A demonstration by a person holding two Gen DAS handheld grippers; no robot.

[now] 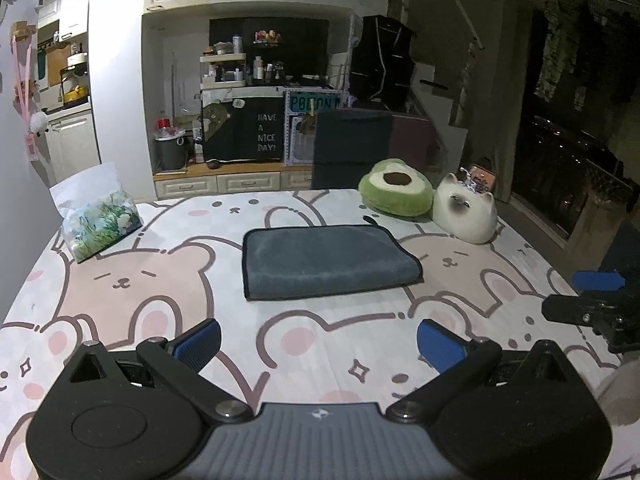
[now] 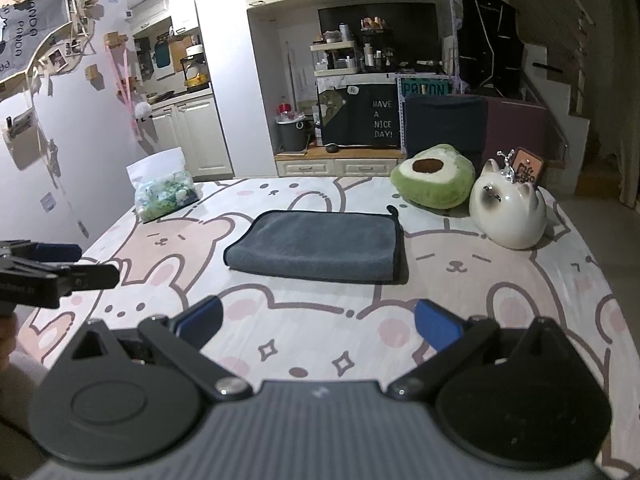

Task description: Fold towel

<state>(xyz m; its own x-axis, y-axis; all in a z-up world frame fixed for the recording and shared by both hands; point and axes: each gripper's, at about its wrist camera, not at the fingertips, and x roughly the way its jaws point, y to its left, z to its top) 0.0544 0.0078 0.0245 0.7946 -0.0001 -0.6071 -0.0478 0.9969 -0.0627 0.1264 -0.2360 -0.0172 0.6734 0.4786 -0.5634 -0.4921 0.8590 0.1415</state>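
Towel (image 1: 328, 262), grey, lies folded flat mid-bed on cartoon sheet (image 1: 312, 344), clear of plush avocado (image 1: 394, 188) & cat figure (image 1: 466, 214); left hand-held gripper (image 1: 318, 342) & right hand-held gripper (image 2: 318, 328) both spread wide, empty, well short of it, prob. task near done.

The towel (image 1: 328, 262) is shown in slate grey, edged with black piping. The table cover (image 1: 320, 344) is patterned in white with pink and beige bears outlined in brown. Blue pads (image 2: 438, 326) are fitted on black grippers.
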